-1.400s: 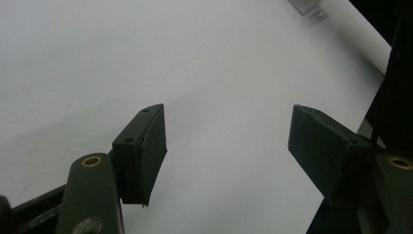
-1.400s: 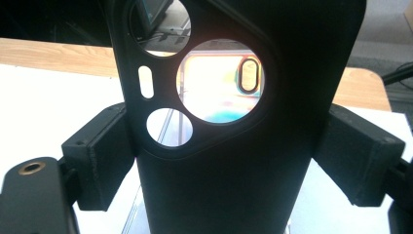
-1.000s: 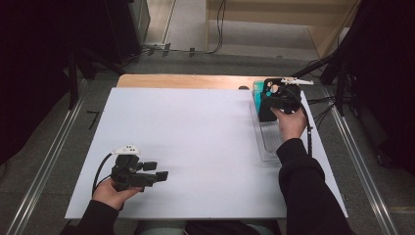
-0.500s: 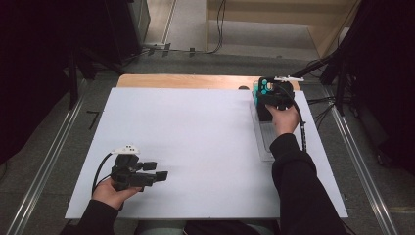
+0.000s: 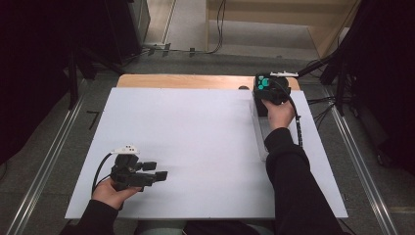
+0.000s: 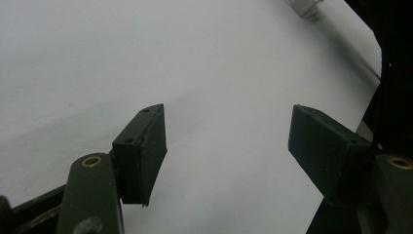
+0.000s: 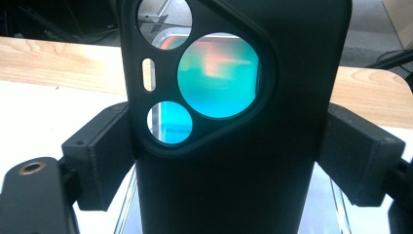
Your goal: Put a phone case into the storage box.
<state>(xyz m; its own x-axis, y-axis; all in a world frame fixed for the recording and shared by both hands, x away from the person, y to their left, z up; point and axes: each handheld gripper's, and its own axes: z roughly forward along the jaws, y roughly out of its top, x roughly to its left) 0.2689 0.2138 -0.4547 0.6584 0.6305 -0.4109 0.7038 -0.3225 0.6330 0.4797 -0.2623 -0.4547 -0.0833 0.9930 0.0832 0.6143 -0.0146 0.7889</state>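
1 black phone case (image 7: 234, 146) w/ 4 camera cutouts, clamped upright in right gripper (image 7: 229, 156), pads pressing both sides; held over clear tray (image 5: 260, 142) at far right corner of white table (image 5: 195, 147). 1 tray, along right edge. Left gripper (image 6: 226, 141) near front left corner, jaws wide apart, nothing between. 2 grippers, 2 hands total.
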